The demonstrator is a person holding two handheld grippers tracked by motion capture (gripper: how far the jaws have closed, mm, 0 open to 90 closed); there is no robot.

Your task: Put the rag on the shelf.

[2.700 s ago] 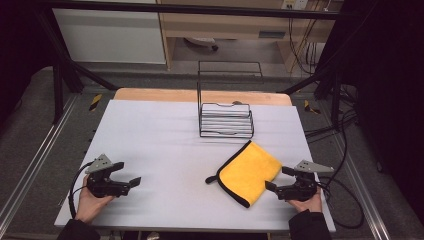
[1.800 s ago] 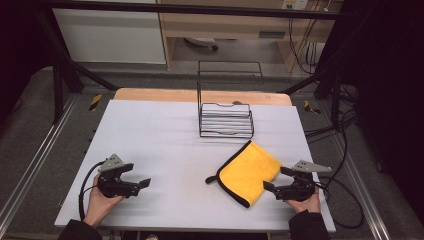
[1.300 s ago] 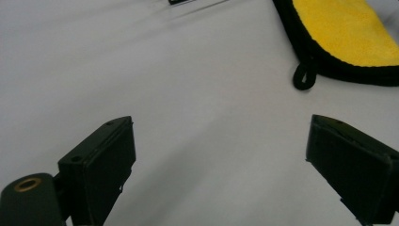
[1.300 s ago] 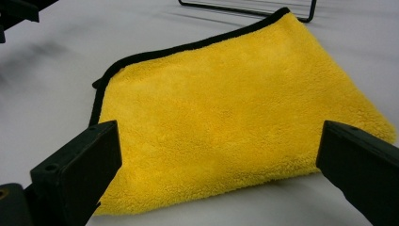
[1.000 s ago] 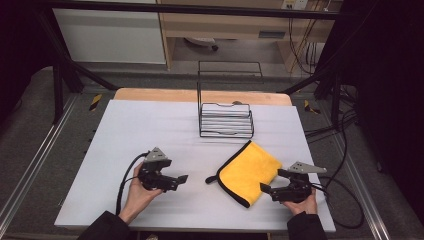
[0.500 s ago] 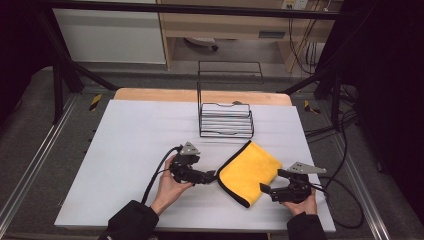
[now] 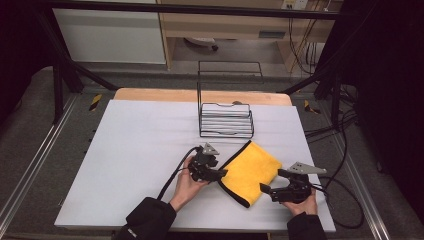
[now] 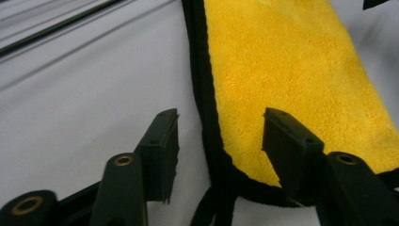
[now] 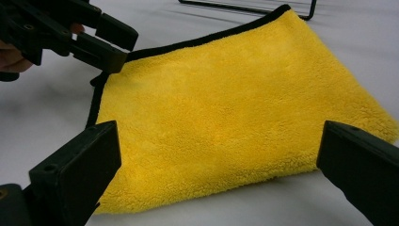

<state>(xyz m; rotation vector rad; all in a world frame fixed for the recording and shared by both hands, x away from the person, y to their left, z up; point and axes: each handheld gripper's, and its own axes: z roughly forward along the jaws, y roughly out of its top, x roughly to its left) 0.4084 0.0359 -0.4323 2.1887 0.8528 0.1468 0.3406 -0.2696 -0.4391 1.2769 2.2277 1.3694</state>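
Note:
A folded yellow cloth (image 7: 250, 170) with a black hem lies flat on the white table (image 7: 135, 150), right of centre. My left gripper (image 7: 222, 174) has reached its left corner. In the left gripper view the jaws straddle the cloth's (image 8: 282, 70) black hem; they have just been closing, but a gap still shows on both sides, so the left gripper (image 8: 221, 127) is open. My right gripper (image 7: 263, 189) rests at the cloth's near right side with its jaws spread wide. In the right gripper view the cloth (image 9: 235, 117) lies ahead of them and the left gripper (image 9: 110, 44) shows at its far corner.
A black wire rack (image 7: 226, 120) stands just behind the cloth, near the table's far edge. A cable (image 7: 172, 177) trails from the left gripper toward the front edge. A wooden strip (image 7: 150, 95) runs along the back of the table.
The left hand has travelled rightward across the table to the cloth's left corner, and its jaws have narrowed around the hem. The right gripper and the cloth have stayed put.

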